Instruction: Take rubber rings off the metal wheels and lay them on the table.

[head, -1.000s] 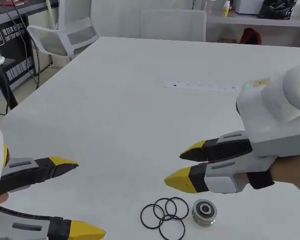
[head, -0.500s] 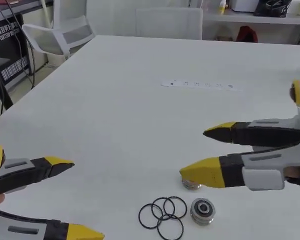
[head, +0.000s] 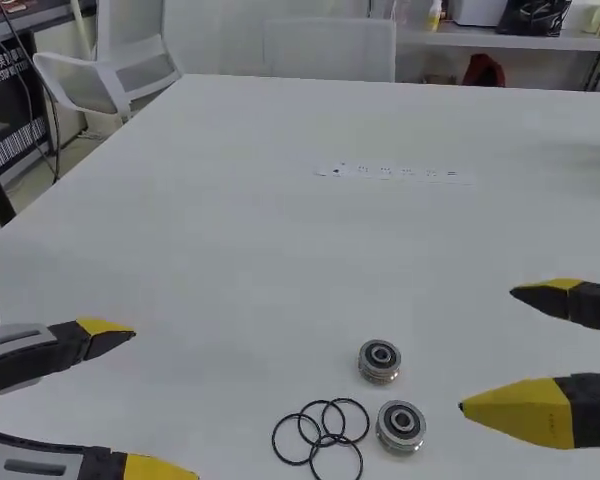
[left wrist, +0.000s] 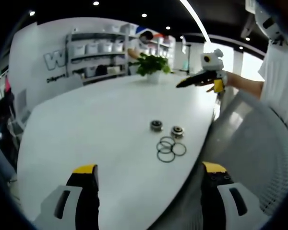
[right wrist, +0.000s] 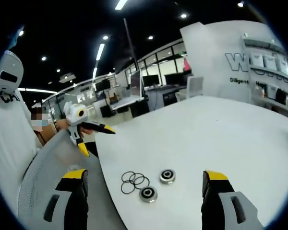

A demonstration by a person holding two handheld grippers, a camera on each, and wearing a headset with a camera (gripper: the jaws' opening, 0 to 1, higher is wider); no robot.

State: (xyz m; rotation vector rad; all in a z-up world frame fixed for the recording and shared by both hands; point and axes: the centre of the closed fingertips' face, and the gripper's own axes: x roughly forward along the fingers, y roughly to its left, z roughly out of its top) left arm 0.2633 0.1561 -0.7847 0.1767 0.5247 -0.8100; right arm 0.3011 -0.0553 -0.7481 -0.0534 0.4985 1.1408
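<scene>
Hand-held grippers frame the scene: the left hand-held gripper (head: pixel 162 400) at near left and the right hand-held gripper (head: pixel 487 350) at near right, both hovering above a white counter (head: pixel 230 220). The stretch of counter between them is open.

Four black rubber rings (head: pixel 320 436) lie overlapping in a loose cluster close to the counter's near edge, which the two gripper views show best. Two metal wheels (head: pixel 400 424) stand on the counter just right of the rings. One is right beside the cluster, and the farther wheel (head: pixel 380 361) is a little beyond it. Past them the counter runs bare, far and to the left, up to a white power strip (head: pixel 390 172). A white chair (head: pixel 95 75) stands off the far left edge.

Each hand-held gripper has its yellow-tipped jaws spread wide, holding nothing and touching nothing.

Half a second ago the right hand-held gripper's lower jaw hung over the farther wheel and hid part of it. Now that gripper sits further right, clear of both wheels, and the wheel shows whole. The left hand-held gripper is much where it was.
</scene>
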